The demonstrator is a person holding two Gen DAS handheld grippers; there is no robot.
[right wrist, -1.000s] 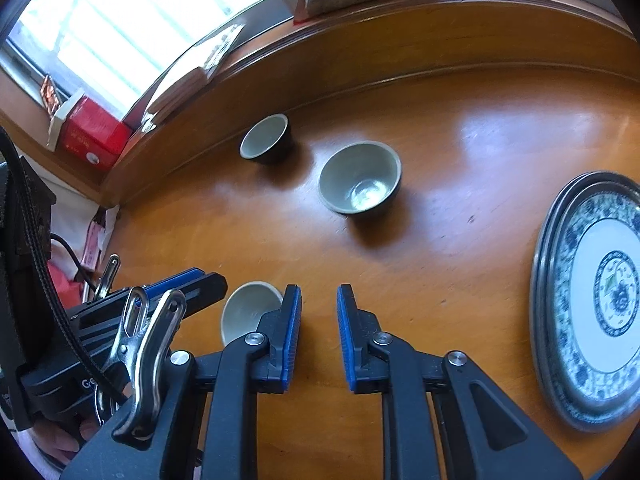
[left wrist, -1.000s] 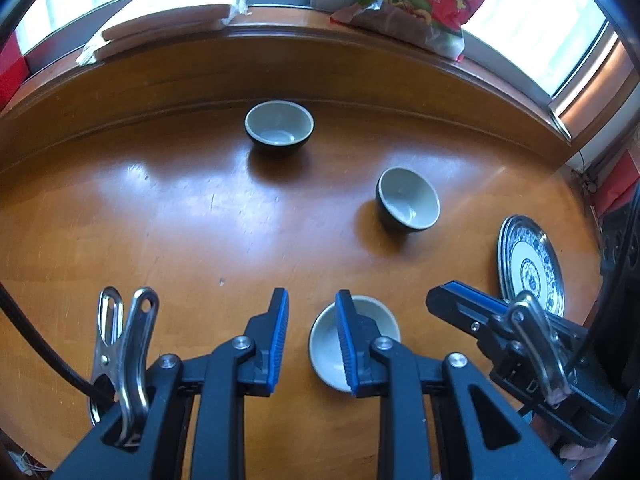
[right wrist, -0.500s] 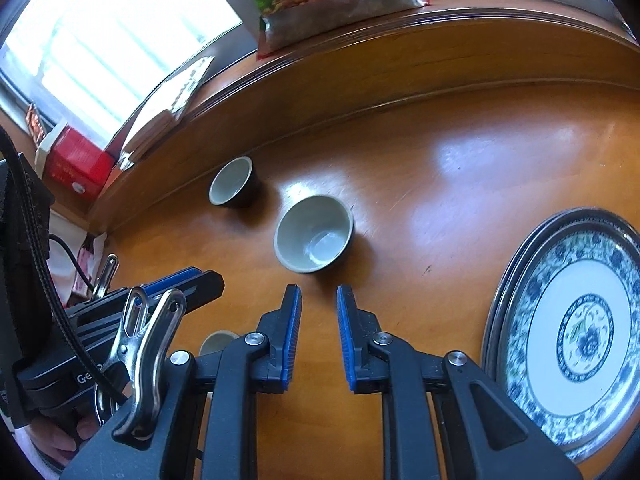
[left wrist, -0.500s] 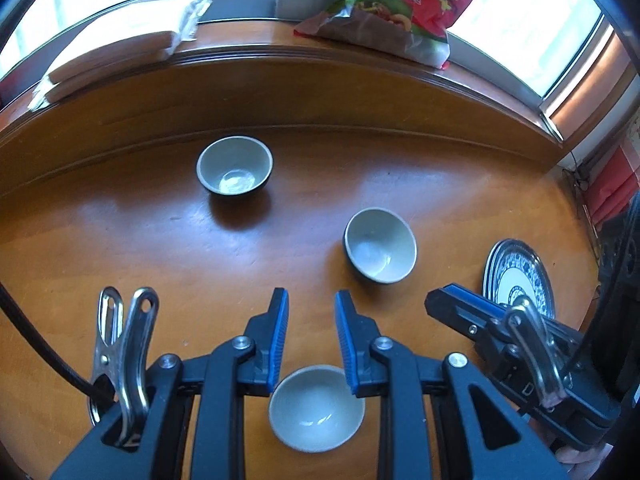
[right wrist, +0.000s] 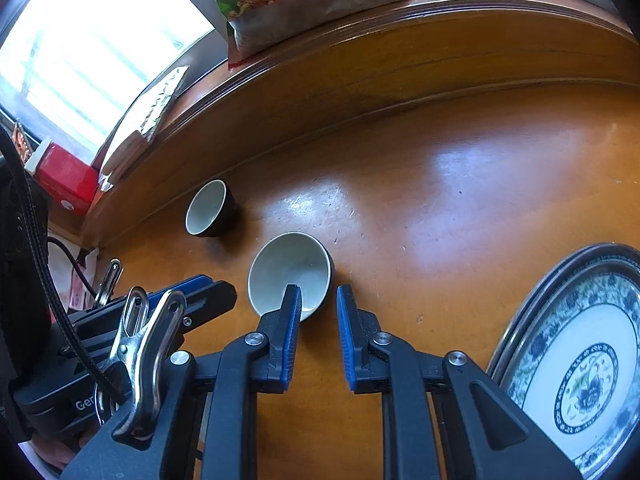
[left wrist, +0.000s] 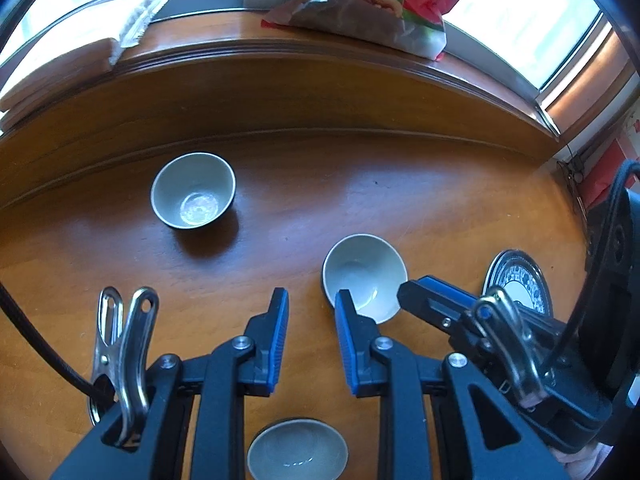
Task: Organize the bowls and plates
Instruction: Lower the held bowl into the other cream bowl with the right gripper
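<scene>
Three grey-green bowls stand on the wooden table [left wrist: 440,200]: a far left bowl [left wrist: 193,196], a middle bowl [left wrist: 364,276] and a near bowl [left wrist: 298,454] under my left gripper's arms. My left gripper [left wrist: 312,294] hangs open by a narrow gap, empty, its right finger overlapping the middle bowl's near rim in the picture. My right gripper [right wrist: 319,289] is also narrowly open and empty, just right of that middle bowl [right wrist: 290,270]. The far bowl [right wrist: 208,208] shows a dark outside. A blue-patterned plate [right wrist: 580,360] lies at the right, also seen as the plate [left wrist: 516,284].
A raised wooden ledge [left wrist: 320,80] bounds the table's far side. On it lie a red and green snack bag [left wrist: 372,4], flat wrapped packs [left wrist: 60,68] and a red box [right wrist: 66,178]. Bare tabletop [right wrist: 460,184] lies between the bowls and the plate.
Both grippers have moved forward toward the ledge. The bowls slid down and left in both views. The near bowl passed under my left gripper's fingers. Both gaps stayed the same.
</scene>
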